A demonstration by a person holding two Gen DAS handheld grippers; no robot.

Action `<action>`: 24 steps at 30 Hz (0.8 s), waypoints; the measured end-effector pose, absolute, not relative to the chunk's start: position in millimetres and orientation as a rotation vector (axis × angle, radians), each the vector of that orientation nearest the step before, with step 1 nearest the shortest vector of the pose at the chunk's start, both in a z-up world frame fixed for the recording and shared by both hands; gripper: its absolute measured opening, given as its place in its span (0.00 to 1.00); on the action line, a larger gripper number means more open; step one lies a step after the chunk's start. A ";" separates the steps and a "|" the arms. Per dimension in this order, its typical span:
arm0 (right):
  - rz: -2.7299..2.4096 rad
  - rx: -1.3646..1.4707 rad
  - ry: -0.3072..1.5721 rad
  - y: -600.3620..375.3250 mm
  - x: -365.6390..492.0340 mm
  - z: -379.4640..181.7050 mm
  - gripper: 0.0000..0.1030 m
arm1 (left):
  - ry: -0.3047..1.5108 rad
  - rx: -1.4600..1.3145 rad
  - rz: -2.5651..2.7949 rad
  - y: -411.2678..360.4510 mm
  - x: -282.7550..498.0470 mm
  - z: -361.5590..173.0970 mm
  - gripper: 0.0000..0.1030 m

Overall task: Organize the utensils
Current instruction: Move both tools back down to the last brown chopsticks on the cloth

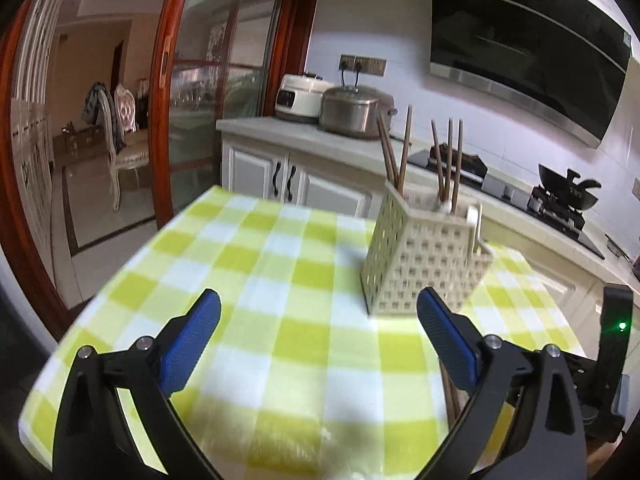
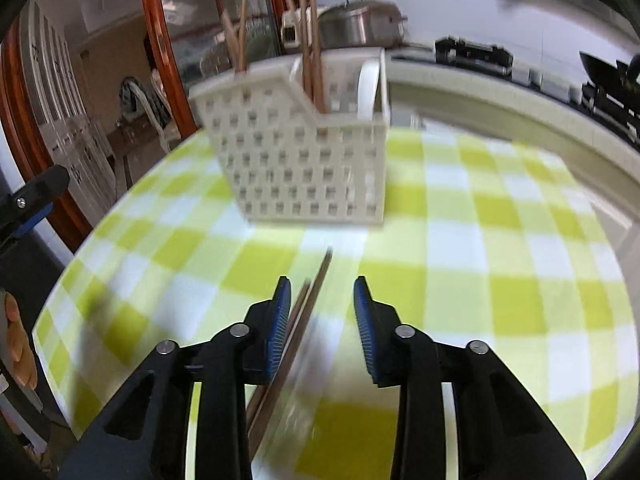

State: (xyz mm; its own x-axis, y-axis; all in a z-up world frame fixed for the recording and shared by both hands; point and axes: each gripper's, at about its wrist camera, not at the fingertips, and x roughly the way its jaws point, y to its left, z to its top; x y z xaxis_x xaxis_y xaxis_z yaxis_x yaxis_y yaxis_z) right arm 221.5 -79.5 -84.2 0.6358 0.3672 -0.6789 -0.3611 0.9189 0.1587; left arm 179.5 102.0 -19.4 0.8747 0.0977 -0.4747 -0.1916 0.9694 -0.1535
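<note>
A cream perforated utensil basket [image 1: 424, 264] [image 2: 304, 160] stands upright on the green-and-white checked tablecloth [image 1: 280, 340] [image 2: 500, 260]. Brown chopsticks [image 1: 450, 160] [image 2: 310, 40] and a white spoon handle [image 2: 368, 88] stick up out of it. A loose pair of chopsticks [image 2: 312, 292] lies on the cloth in front of the basket. My right gripper [image 2: 322, 284] is open over that pair, which runs close along the left pad. My left gripper [image 1: 319, 300] is wide open over bare cloth, left of the basket, with nothing between its fingers.
Behind the table runs a kitchen counter [image 1: 288, 132] with a white rice cooker [image 1: 300, 98], a steel pot [image 1: 354, 112] and a stove with a black wok [image 1: 568, 190]. A glass sliding door [image 1: 208, 100] stands at the left. A person's hand [image 2: 18, 340] shows at the left edge.
</note>
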 end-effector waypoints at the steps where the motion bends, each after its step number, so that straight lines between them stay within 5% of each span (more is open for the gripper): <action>1: 0.410 0.007 0.789 -77.8 217.4 -89.1 0.26 | 0.494 -0.201 0.149 100.9 175.4 -24.9 0.93; 24: 0.317 -0.077 0.886 -46.4 221.5 -114.6 0.15 | 0.540 -0.144 0.113 88.2 154.8 -71.9 0.93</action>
